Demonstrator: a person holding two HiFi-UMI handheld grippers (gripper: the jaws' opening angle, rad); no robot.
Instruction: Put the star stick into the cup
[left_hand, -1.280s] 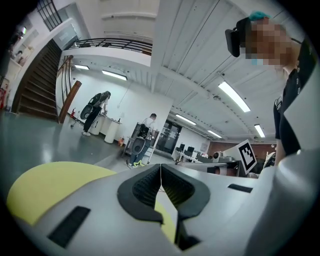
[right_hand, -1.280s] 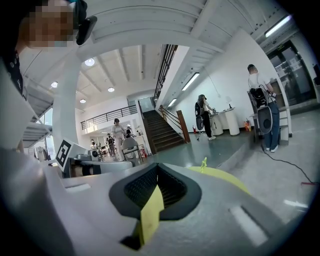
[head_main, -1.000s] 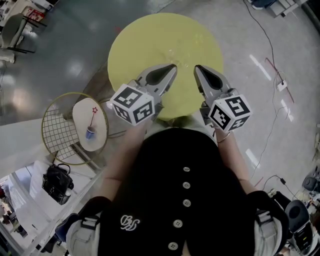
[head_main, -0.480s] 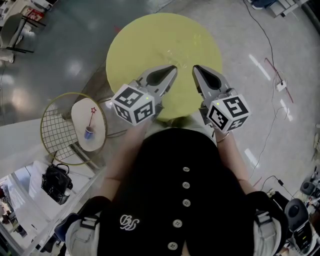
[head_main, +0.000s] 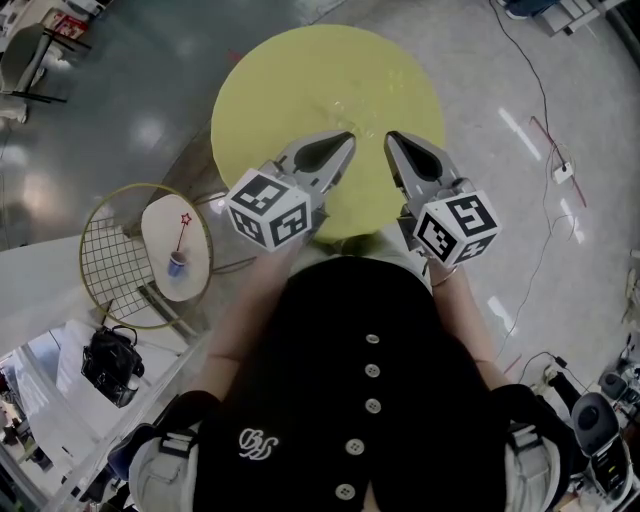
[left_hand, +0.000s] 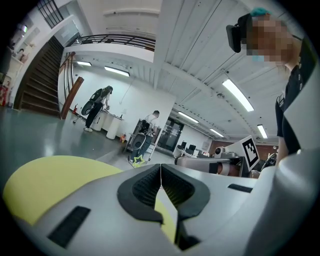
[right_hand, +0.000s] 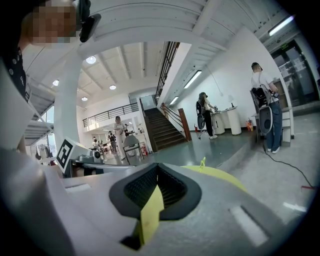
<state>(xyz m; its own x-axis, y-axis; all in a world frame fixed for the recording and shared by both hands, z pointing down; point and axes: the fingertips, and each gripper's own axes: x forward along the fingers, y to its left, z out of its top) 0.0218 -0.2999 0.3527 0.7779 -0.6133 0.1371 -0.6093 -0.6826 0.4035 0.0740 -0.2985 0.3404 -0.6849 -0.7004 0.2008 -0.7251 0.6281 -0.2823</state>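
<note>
A thin stick with a red star (head_main: 183, 232) stands in a small blue cup (head_main: 177, 264) on a little white round table (head_main: 160, 225), far left of me in the head view. Both grippers hover over the near edge of a round yellow table (head_main: 300, 80), well away from the cup. My left gripper (head_main: 345, 138) is shut, its dark pads (left_hand: 150, 187) meeting with nothing between them. My right gripper (head_main: 392, 138) is shut and empty too, pads (right_hand: 170, 185) together. A small yellow-green star shape (right_hand: 202, 162) stands upright on the yellow table ahead of the jaws.
A wire-mesh frame (head_main: 110, 265) rings the little white table. A black bag (head_main: 110, 365) lies below it. Cables (head_main: 540, 120) run across the floor at right. People stand at far counters (left_hand: 97, 107) and by a staircase (right_hand: 165, 127).
</note>
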